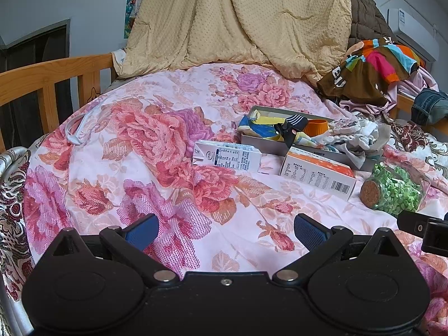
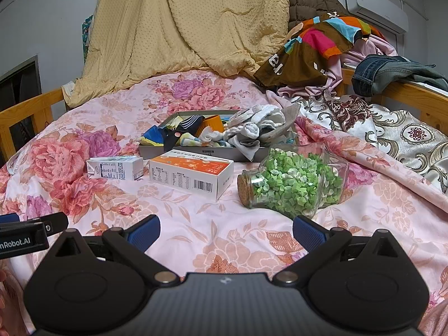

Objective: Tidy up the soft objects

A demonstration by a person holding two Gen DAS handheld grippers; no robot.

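A shallow grey box (image 1: 260, 140) (image 2: 184, 151) on the floral bedspread holds soft items: a blue and yellow cloth (image 1: 260, 128) (image 2: 152, 135), a striped dark sock (image 1: 292, 123) (image 2: 187, 123), an orange piece (image 1: 316, 127) (image 2: 214, 121) and white and grey socks (image 1: 352, 137) (image 2: 257, 128). My left gripper (image 1: 225, 231) is open and empty, low over the bedspread, well short of the box. My right gripper (image 2: 226, 231) is open and empty, just short of the glass jar (image 2: 291, 184).
In front of the box lie a white carton (image 1: 228, 158) (image 2: 116, 168), an orange and white carton (image 1: 319, 172) (image 2: 193, 172) and the corked jar of green bits (image 1: 392, 191). A beige quilt (image 1: 238, 19) and piled clothes (image 2: 316, 47) stand behind. Wooden rails (image 1: 50, 84) (image 2: 406, 92) edge the bed.
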